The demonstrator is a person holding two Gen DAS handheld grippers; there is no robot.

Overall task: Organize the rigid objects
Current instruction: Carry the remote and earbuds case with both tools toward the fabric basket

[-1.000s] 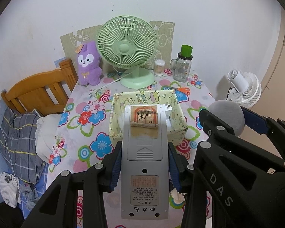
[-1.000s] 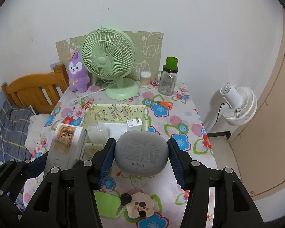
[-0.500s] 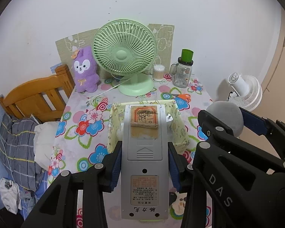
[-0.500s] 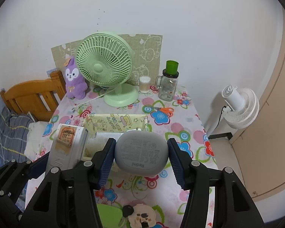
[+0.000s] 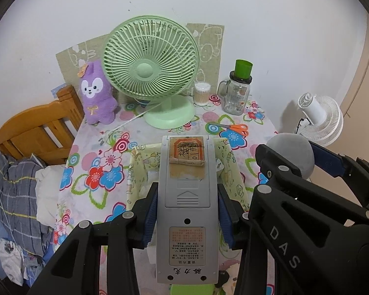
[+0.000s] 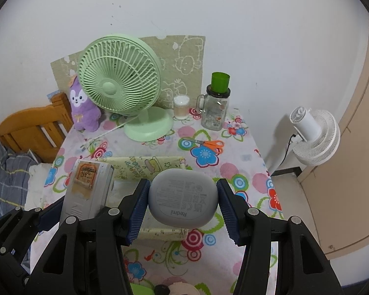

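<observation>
Two items in hand, both closer to the fabric box (image 5: 236, 172) now.

My left gripper (image 5: 187, 215) clamps the remote (image 5: 187, 196), right gripper (image 6: 182, 204) squeezes the earbud case (image 6: 183, 198); I've carried both over it, drop-off looks next.

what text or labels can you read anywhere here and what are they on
"Redmi": on the underside of the grey earbud case in the right claw.
"DAS": on the right claw's black arm, seen from the left wrist view.
Remote control in the left claw: Chinese characters on its orange label and bottom edge, too small and upside down to read.
Fine print on the earbud case: too small.
</observation>
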